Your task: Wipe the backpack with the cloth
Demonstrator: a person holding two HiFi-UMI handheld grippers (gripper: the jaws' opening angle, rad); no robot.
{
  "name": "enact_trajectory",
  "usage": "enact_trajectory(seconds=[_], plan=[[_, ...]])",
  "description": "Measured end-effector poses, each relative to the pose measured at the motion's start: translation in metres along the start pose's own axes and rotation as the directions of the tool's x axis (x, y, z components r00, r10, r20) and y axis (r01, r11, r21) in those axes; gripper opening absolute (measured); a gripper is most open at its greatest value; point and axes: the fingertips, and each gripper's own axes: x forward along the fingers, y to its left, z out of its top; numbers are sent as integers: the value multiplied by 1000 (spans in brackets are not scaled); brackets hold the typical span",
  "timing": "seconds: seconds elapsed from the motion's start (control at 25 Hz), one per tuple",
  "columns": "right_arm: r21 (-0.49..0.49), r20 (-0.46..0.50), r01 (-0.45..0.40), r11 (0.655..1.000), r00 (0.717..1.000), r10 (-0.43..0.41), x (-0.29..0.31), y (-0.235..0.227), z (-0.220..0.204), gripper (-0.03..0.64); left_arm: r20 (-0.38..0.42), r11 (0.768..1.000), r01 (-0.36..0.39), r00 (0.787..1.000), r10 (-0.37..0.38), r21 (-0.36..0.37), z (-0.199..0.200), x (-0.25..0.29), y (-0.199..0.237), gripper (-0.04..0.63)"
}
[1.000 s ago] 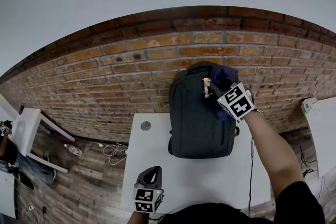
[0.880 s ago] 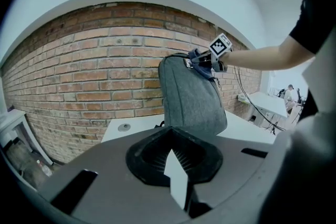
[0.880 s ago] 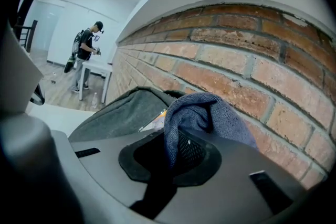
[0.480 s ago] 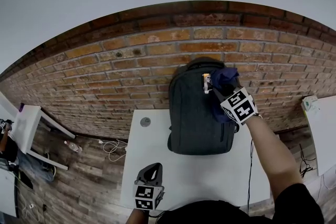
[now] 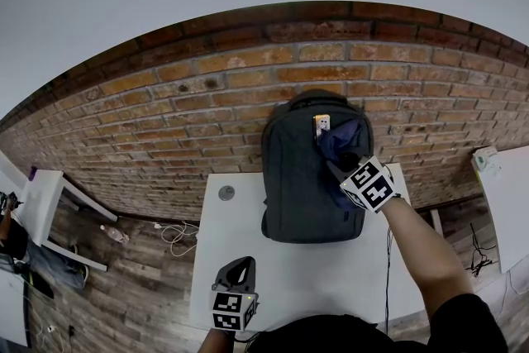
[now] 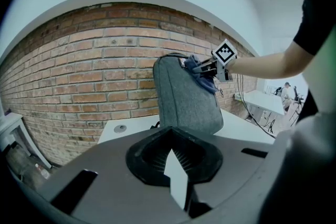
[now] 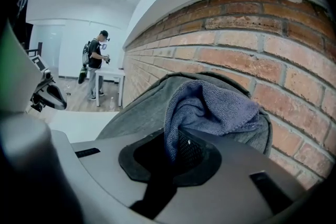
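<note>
my right claw (image 7: 176, 152) was clamped on the cloth (image 7: 210, 107), pressing it against the upper part of the backpack (image 5: 297, 178). the backpack stood upright on the table (image 5: 240, 252), against the brick wall (image 5: 182, 112). my left claw (image 5: 238, 273) hung by the table's near edge, jaws together, empty.
</note>
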Motion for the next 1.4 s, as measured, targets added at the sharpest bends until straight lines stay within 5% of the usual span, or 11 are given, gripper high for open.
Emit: enact_trajectory(seconds=[1.12, 1.4], plan=[[162, 30, -114, 980, 993, 111, -42, 97, -86, 40, -11, 1000, 16, 1000, -15, 25, 3, 6, -7, -3], [100, -35, -125, 987, 991, 129, -50, 117, -110, 40, -16, 1000, 11, 1000, -11, 26, 2, 4, -12, -3]])
